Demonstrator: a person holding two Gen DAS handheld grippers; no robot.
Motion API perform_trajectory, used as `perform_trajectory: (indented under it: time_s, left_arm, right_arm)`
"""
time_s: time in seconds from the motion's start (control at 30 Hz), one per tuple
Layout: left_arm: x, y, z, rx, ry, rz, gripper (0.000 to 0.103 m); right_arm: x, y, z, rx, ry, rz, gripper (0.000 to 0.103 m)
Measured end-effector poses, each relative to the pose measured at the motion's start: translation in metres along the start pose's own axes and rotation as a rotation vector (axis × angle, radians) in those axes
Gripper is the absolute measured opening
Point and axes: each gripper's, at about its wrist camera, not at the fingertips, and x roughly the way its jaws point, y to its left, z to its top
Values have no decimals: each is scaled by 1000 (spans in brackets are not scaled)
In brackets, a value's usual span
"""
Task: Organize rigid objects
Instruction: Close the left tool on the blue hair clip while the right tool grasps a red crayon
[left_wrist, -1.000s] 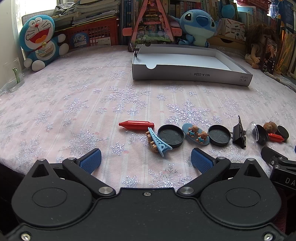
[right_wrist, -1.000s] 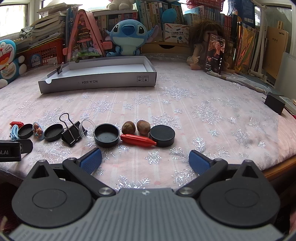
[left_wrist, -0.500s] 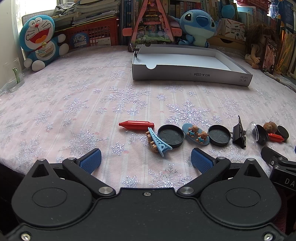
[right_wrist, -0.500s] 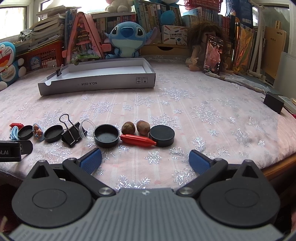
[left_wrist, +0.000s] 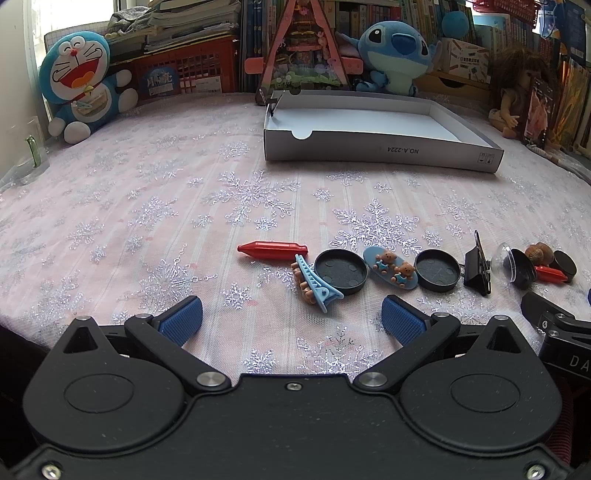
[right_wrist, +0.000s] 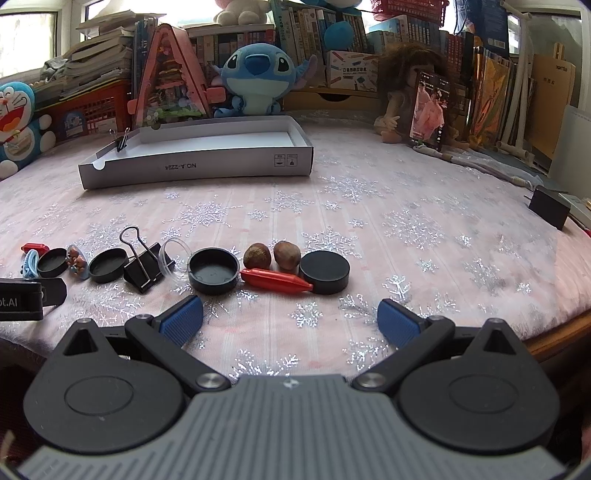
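Note:
A row of small objects lies across the near table. In the left wrist view: a red capsule (left_wrist: 271, 250), a blue hair clip (left_wrist: 316, 283), a black lid (left_wrist: 340, 270), a bear hair clip (left_wrist: 390, 268), another black lid (left_wrist: 437, 269) and a binder clip (left_wrist: 478, 264). In the right wrist view: a binder clip (right_wrist: 142, 266), a black lid (right_wrist: 213, 270), two nuts (right_wrist: 271, 254), a red capsule (right_wrist: 275, 280) and a black puck (right_wrist: 324, 271). My left gripper (left_wrist: 291, 319) and right gripper (right_wrist: 290, 319) stand open just short of the row, holding nothing. A white shallow box (left_wrist: 376, 149) sits farther back.
Plush toys (left_wrist: 79, 85) (right_wrist: 256, 79), a doll (right_wrist: 400, 92), books and a red crate (left_wrist: 184, 72) line the far edge. A small black block (right_wrist: 549, 211) rests at the right. A binder clip (right_wrist: 120, 142) grips the box corner. Snowflake cloth (left_wrist: 147, 192) covers the table.
The right wrist view has shifted slightly, with the box and row sitting a touch lower and to the left. The left gripper has not moved.

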Motion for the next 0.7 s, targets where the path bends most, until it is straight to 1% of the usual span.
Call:
perform_trajectory:
  time_s: [0.17,0.23,0.33,0.4,0.5,0.57,0.6,0.67,0.7]
  left_arm:
    - [-1,1,-1,0,1,-8,103]
    - [-2,2,0,1,8,-28,103]
    - [-7,3,0,-1,3,-86,101]
    - [-11,2,-1,6,-8,-126,97]
    - [-17,-2,-3,27,-29,-164,88]
    - [-21,-5,-4,45,-46,-181,79]
    - [-24,-6,-5,50,-57,-189,77]
    - [-28,-7,-7,58,-74,-203,63]
    - [-30,-7,-8,63,-79,-207,60]
  right_arm:
    - [0,-1,-2,-3,-11,12,103]
    - [-2,-3,-4,1,-23,23,103]
    - [-3,-7,-4,18,-41,35,102]
    - [-3,-8,-4,27,-50,38,101]
    - [-4,-10,-4,33,-63,39,94]
    - [-5,-13,-4,47,-75,36,85]
    - [-6,-14,-4,53,-81,39,82]
    - [-8,-15,-5,67,-91,41,73]
    - [-8,-16,-5,70,-94,46,70]
